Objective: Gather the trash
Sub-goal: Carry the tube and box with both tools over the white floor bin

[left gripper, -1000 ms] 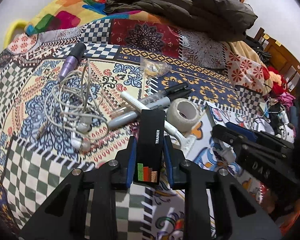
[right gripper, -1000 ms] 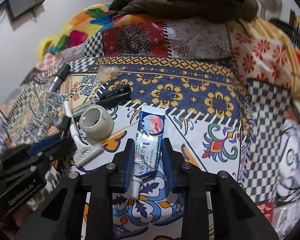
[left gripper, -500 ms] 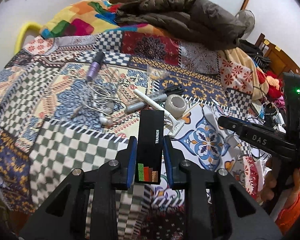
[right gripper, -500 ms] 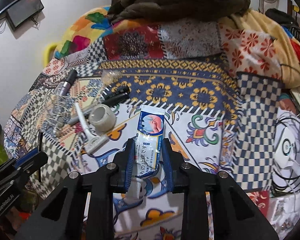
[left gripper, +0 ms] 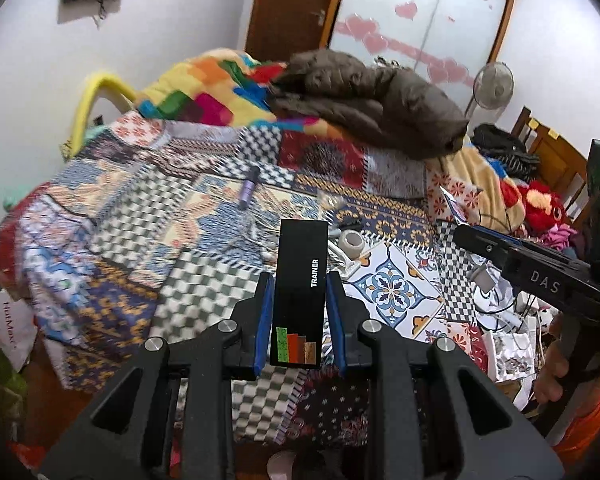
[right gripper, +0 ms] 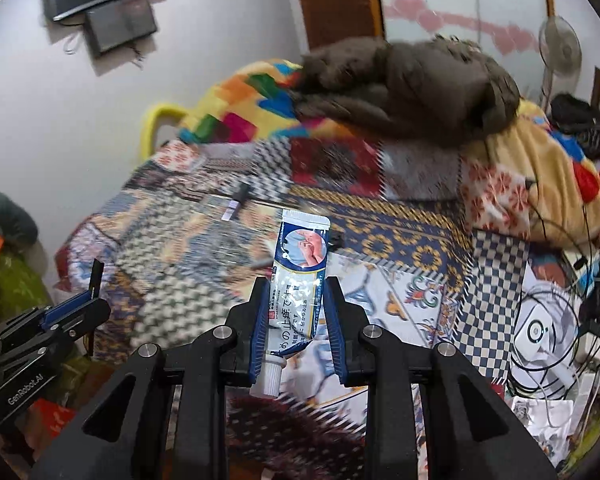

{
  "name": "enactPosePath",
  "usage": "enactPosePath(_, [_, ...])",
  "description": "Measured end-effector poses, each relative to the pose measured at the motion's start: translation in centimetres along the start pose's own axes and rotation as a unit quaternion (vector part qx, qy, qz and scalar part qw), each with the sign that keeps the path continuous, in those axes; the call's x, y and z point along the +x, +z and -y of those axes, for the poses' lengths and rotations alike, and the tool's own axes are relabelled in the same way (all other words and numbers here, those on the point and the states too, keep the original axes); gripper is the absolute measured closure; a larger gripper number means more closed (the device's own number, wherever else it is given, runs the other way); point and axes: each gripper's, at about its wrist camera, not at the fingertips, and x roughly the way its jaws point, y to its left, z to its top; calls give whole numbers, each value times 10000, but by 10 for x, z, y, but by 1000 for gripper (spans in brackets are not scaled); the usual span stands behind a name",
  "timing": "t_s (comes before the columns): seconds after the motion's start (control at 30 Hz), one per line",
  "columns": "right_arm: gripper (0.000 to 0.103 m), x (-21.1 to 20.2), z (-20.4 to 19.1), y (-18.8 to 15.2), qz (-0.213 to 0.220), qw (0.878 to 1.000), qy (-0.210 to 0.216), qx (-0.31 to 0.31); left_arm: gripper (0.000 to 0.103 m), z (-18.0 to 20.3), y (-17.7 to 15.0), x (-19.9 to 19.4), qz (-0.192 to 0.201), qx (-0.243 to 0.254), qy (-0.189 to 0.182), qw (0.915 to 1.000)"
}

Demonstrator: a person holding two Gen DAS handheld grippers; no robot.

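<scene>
My left gripper (left gripper: 300, 300) is shut on a flat black box (left gripper: 300, 280) marked TRAINER, held upright well above the bed. My right gripper (right gripper: 296, 304) is shut on a white and blue squeezed tube (right gripper: 298, 280), cap end toward me. The right gripper (left gripper: 512, 256) also shows in the left wrist view, at the right, with a hand (left gripper: 560, 364) under it. The left gripper (right gripper: 52, 324) shows at the left edge of the right wrist view. A tape roll (left gripper: 352, 242), a purple tube (left gripper: 249, 190) and a tangle of cable lie on the patterned bedspread (left gripper: 148, 216) below.
A brown jacket (left gripper: 368, 100) lies at the head of the bed. A fan (left gripper: 494, 86) and a wooden chair (left gripper: 556, 152) stand at the right. Cables, papers and a red soft toy (left gripper: 540, 208) crowd the right side. A white bag (left gripper: 8, 324) sits on the floor at left.
Both grippers have risen and pulled back from the bed with the black box and the tube still held. The bedspread items now look small and far, and the room's door and wall came into view.
</scene>
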Motion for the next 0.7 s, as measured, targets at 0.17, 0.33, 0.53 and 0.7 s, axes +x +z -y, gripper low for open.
enactPosePath(0.17, [78, -33, -42, -4, 162, 9993, 230, -263, 78, -21, -12, -54, 203, -122, 227, 9995])
enactPosePath(0.33, [78, -54, -82, -14, 228, 9973, 427, -550, 78, -47, -30, -100, 363, -282, 416, 9981])
enactPosePath(0.53, [78, -66, -137, -39, 148, 9931, 771, -868, 78, -82, -62, -143, 431, -465, 711, 9954])
enactPosePath(0.7, [78, -63, -180, -62, -116, 9877, 1122, -1083, 78, -114, -92, -170, 342, -671, 1009, 9920])
